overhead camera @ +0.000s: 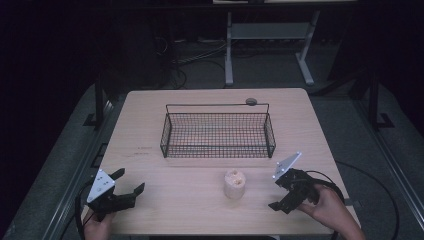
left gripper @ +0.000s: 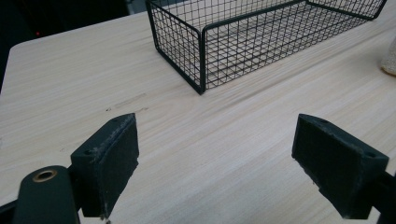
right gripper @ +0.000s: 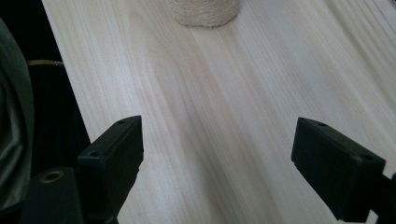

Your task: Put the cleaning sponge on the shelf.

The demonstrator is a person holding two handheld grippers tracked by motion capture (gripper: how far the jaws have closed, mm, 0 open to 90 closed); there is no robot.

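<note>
At the bottom of the high view, the left hand-held gripper (overhead camera: 125, 185) is being held low over the worktop (overhead camera: 200, 210) with its jaws wide apart and nothing between them. At lower right, the right hand-held gripper (overhead camera: 280, 197) is likewise being held spread and empty. Between them, just right of centre, a pale textured cylinder (overhead camera: 234, 183) is being left standing upright. Farther up, a black wire basket (overhead camera: 218, 131) is being left empty. If approached off-centre, the cylinder could be tipped or knocked aside.

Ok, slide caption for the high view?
Open left gripper and right gripper flank a beige twine spool before a black wire basket.
</note>
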